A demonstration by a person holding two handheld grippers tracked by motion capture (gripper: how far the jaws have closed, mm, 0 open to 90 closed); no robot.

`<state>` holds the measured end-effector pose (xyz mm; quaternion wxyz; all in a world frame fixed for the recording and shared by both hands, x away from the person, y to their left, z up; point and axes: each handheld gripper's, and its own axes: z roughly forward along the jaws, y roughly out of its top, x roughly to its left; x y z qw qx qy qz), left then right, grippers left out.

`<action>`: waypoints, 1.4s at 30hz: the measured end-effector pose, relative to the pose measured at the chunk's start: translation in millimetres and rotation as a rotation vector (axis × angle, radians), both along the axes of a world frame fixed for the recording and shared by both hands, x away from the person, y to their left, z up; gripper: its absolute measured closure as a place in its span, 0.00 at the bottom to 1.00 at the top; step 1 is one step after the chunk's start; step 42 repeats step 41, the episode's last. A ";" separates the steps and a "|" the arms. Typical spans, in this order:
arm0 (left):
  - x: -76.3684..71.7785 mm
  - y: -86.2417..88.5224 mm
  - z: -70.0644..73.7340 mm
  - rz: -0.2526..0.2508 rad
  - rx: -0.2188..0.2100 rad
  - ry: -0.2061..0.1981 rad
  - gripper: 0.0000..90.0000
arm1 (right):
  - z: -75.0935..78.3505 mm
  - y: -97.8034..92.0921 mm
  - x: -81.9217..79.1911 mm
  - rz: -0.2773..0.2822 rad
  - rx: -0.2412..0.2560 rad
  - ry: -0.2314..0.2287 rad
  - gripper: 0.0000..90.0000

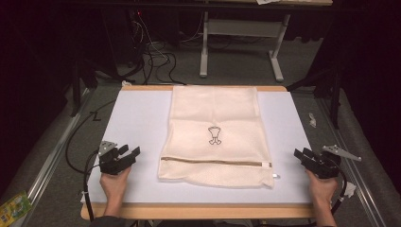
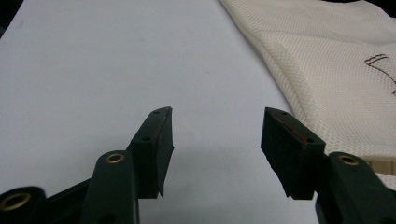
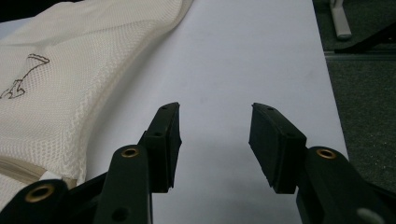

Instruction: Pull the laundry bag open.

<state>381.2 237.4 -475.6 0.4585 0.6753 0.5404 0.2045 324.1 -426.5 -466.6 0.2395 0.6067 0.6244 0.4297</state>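
A cream mesh bag (image 1: 215,135) lies flat in the middle of the white table top (image 1: 137,118), long way from near to far. It's a soft net cloth w/ tiny holes, shaped like a tall rectangle. A small black drawing (image 1: 214,135) sits near its middle. A tan zip line (image 1: 210,161) runs left to right across the near part, w/ a little white tag (image 1: 268,165) at the right end. The near edge looks a bit puffy and wrinkled.

The table top is smooth and plain, w/ a wood edge (image 1: 198,211) at the near side.

Left gripper (image 1: 128,153) sits low on the table, left of the bag & apart from it. Its black blocky jaws are wide apart w/ nothing between them. The hand (image 1: 115,184) holds it from the near side, pointing far & a bit right.

Right gripper (image 1: 302,155) sits right of the bag, near the zip end but not touching. Jaws wide apart too, holding nothing. Its hand (image 1: 321,189) comes in from the near edge, pointing far & a bit left.
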 end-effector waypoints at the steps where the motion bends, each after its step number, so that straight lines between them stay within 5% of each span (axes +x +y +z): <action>1: 0.7 -0.5 -0.7 0.005 0.001 -0.001 0.49 | 0.0 0.0 0.4 0.000 -0.003 -0.002 0.60; 17: 5.8 -4.8 -6.2 0.032 0.033 0.001 0.49 | -1.5 6.1 4.4 -0.013 -0.048 0.005 0.60; 28: 1.9 -11.9 -7.9 0.019 0.103 -0.027 0.48 | -6.3 9.1 1.7 -0.017 -0.073 -0.004 0.58; 42: 0.5 -12.9 -8.2 0.001 0.109 -0.036 0.48 | -6.7 11.5 0.5 -0.012 -0.101 -0.013 0.57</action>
